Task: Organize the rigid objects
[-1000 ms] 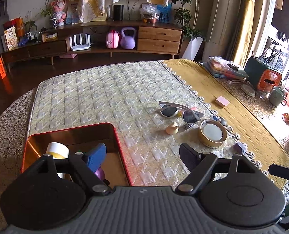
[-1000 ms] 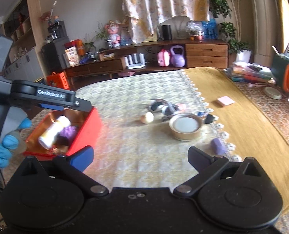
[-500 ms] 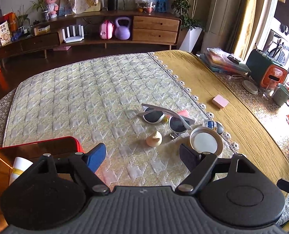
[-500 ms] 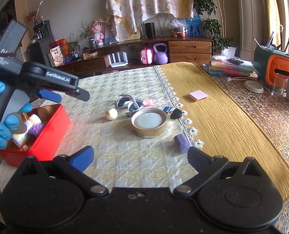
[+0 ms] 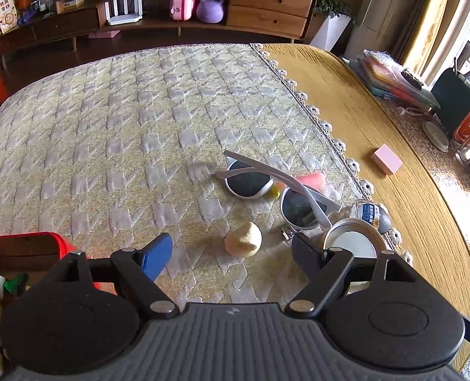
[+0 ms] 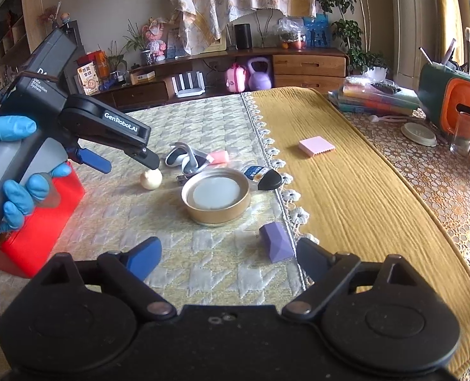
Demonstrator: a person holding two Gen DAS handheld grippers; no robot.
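Note:
My left gripper (image 5: 231, 250) is open just above the quilted mat, with a small cream ball (image 5: 243, 239) lying between and slightly ahead of its fingertips. The right wrist view shows the left gripper (image 6: 127, 162) in a blue-gloved hand, its black finger over the cream ball (image 6: 151, 178). My right gripper (image 6: 228, 255) is closing. A purple faceted block (image 6: 274, 243) sits just inside its black finger, untouched by the pads. White sunglasses (image 5: 266, 187), a gold tin lid (image 6: 216, 195) and a small bottle (image 6: 263, 174) lie beyond. The red box (image 6: 35, 238) holding several items stands at the left.
A pink eraser-like piece (image 5: 311, 179) lies behind the sunglasses. A pink sticky pad (image 6: 317, 146) sits on the mustard cloth (image 6: 346, 190). Books, a green-and-orange caddy (image 6: 451, 101), a glass and a lid crowd the far right. A low sideboard stands beyond the table.
The left gripper swung right and down from over the red box to the cream ball. The right gripper advanced to the purple block, and its jaws narrowed a little.

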